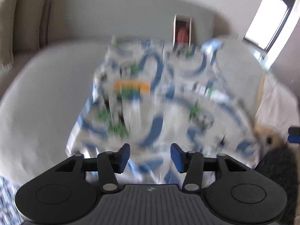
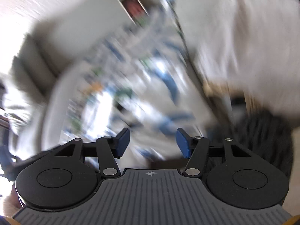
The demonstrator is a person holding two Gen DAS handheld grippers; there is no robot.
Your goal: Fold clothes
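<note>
A white garment (image 1: 159, 97) with blue, green and orange print lies spread on a pale cushioned surface (image 1: 43, 93). Both views are motion-blurred. My left gripper (image 1: 150, 156) is open and empty, hovering over the garment's near edge. My right gripper (image 2: 152, 143) is open and empty above the same garment (image 2: 135, 78), seen tilted. Nothing sits between either pair of blue pads.
A small white box (image 1: 182, 30) with something red inside stands at the back against the backrest. A bright window (image 1: 271, 16) is at the far right. A dark fuzzy thing (image 1: 277, 170) and a tan object (image 1: 268, 133) lie at the right edge.
</note>
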